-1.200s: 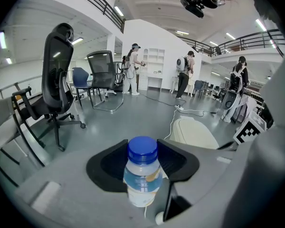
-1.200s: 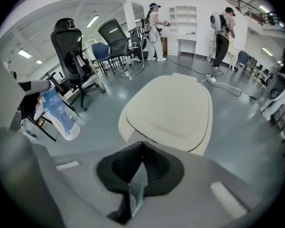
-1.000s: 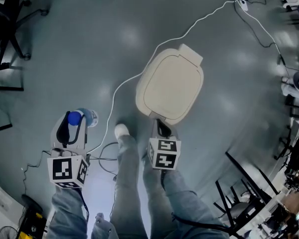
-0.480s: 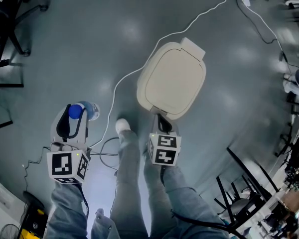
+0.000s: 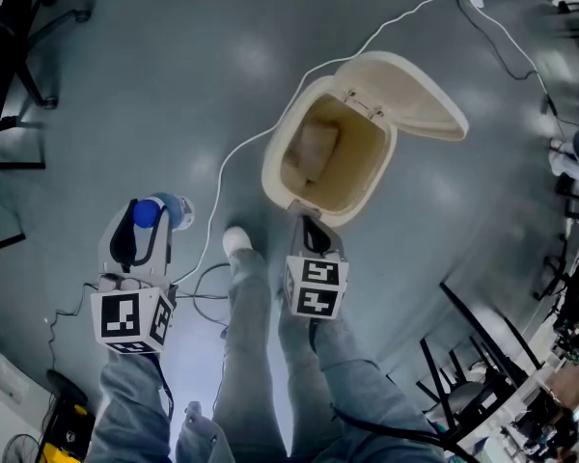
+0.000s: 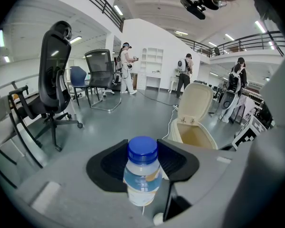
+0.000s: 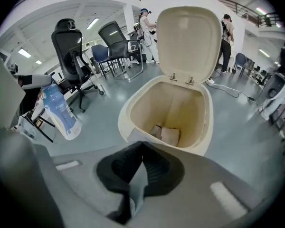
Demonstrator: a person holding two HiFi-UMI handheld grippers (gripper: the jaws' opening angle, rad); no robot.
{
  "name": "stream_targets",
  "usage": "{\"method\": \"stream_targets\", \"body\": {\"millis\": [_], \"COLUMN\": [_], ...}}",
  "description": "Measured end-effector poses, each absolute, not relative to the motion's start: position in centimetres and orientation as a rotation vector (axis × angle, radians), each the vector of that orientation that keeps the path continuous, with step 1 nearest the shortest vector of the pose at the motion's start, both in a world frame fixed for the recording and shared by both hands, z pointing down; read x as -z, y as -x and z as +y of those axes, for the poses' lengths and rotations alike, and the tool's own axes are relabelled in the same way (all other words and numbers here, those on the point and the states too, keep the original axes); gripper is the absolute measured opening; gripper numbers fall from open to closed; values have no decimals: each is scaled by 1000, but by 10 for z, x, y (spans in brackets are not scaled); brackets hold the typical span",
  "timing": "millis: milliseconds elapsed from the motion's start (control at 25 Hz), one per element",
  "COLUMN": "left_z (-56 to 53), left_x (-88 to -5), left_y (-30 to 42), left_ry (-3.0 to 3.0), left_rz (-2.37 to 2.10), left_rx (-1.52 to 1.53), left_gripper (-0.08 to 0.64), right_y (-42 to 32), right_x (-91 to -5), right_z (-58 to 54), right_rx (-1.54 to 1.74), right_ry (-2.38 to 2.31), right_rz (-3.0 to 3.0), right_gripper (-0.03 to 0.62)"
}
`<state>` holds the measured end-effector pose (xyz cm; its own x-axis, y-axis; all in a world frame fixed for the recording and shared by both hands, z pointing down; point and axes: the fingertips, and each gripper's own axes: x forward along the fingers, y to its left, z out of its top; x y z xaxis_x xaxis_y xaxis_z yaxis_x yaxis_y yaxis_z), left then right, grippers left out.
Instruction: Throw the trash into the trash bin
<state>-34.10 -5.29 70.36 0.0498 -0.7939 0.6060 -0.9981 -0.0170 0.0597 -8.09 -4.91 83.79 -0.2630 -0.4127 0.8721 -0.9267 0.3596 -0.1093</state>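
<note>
There is one bottle [image 6: 142,175], one trash bin [image 5: 274,158], and two grippers. The bottle is small, round and of clear plastic, with a smooth blue screw cap and a pale wrap label printed in blue and orange. The left gripper [image 5: 143,224] grasps it: its ribbed black jaws press on either side of the cap and shoulder. The bottle is held above the floor [image 5: 125,85], left of the bin and well apart from it.

The bin is cream plastic with rounded corners. Its single hinged lid [image 5: 420,95] stands open. Inside, at the bottom, lie what look like two pale crumpled pieces of trash [image 7: 170,136].

The right gripper [image 5: 314,241] hovers just beside the bin's near rim, its jaws clenched together with nothing between them.

One thin white cable [image 5: 241,157] snakes over the glossy grey floor past the bin. Two legs in blue jeans [image 5: 246,355] and one white shoe [image 5: 235,249] stand between the grippers.
</note>
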Motion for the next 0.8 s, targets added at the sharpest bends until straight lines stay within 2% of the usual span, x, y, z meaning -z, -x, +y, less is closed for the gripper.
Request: {"method": "stream_targets", "body": {"millis": [400,800], "left_z": [-57,-69], "left_x": [-702,-681], "left_y": [327,286], "left_ry": [-1875,-1929], "left_rz": [-1786,-1763], "left_rx": [-573,-552], "left_gripper": [202,202], "right_y": [72,11], "right_x": [-822,-779], "right_z": [-60,-92], "right_rx": [-807,-724], "right_ry": [-1199,-1336], "right_rz": [-1909,-1913], "right_gripper": [3,3]}}
